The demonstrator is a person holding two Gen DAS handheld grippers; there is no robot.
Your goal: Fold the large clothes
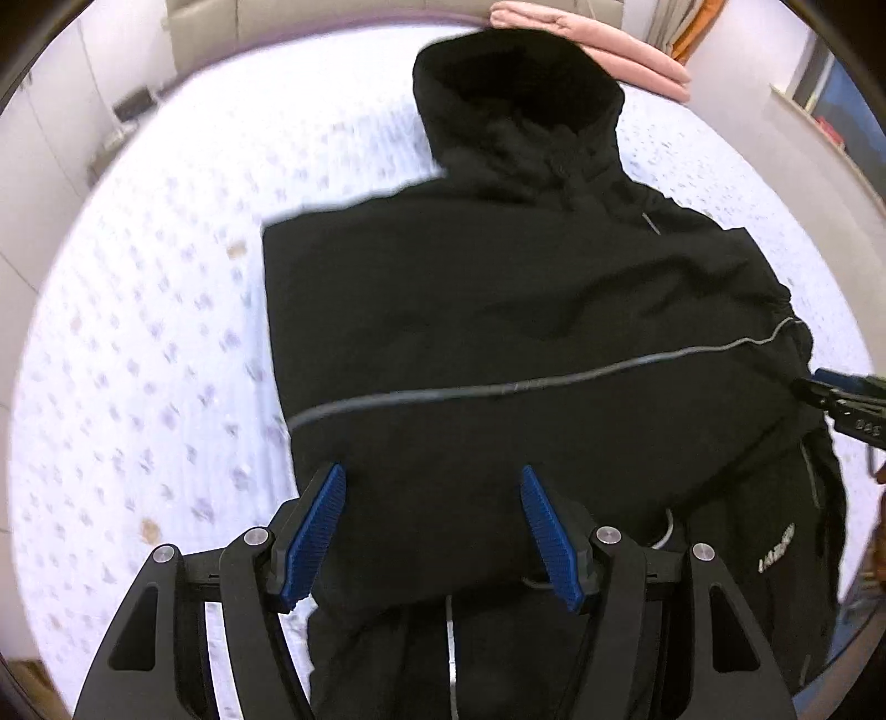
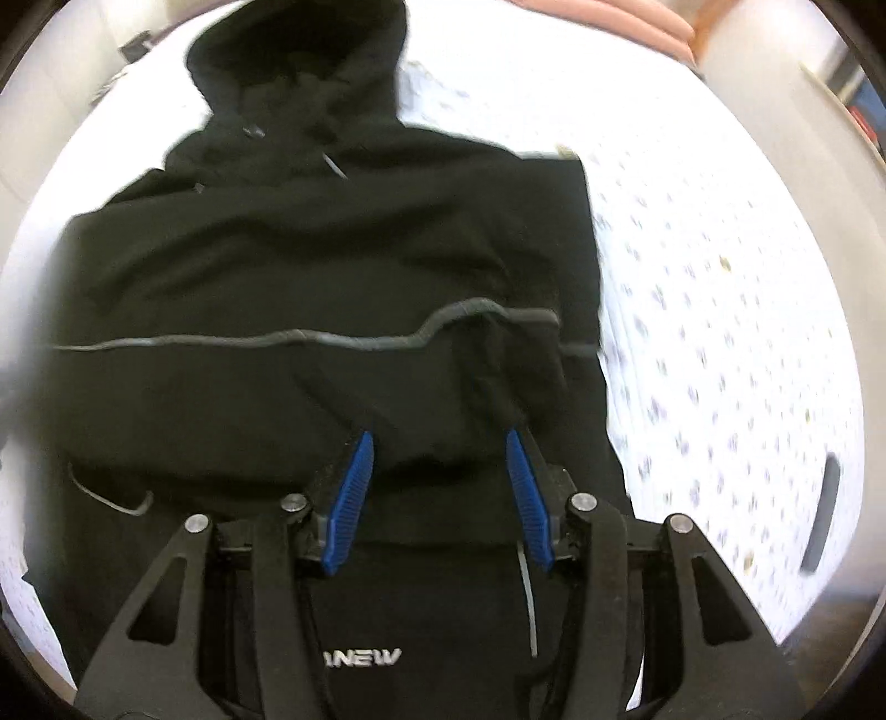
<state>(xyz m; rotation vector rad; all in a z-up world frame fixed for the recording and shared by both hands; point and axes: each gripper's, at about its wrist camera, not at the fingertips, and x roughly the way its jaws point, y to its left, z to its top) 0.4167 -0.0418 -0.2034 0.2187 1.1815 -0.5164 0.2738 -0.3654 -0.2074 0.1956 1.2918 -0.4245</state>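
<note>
a black hooded jacket (image 1: pixel 526 310) lies lengthwise on the patterned bed (image 1: pixel 155 343), hood toward 12 o'clock. the left tool (image 1: pixel 432 526) and the right tool (image 2: pixel 437 487) hang half-spread over its lower body, fabric between the blue pads, unpinched.

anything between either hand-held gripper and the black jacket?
Nothing visible. The left hand-held gripper and right hand-held gripper both sit directly over the black jacket, jaws apart with fabric between them. The pink folded clothes lie beyond the hood, clear of both.
</note>
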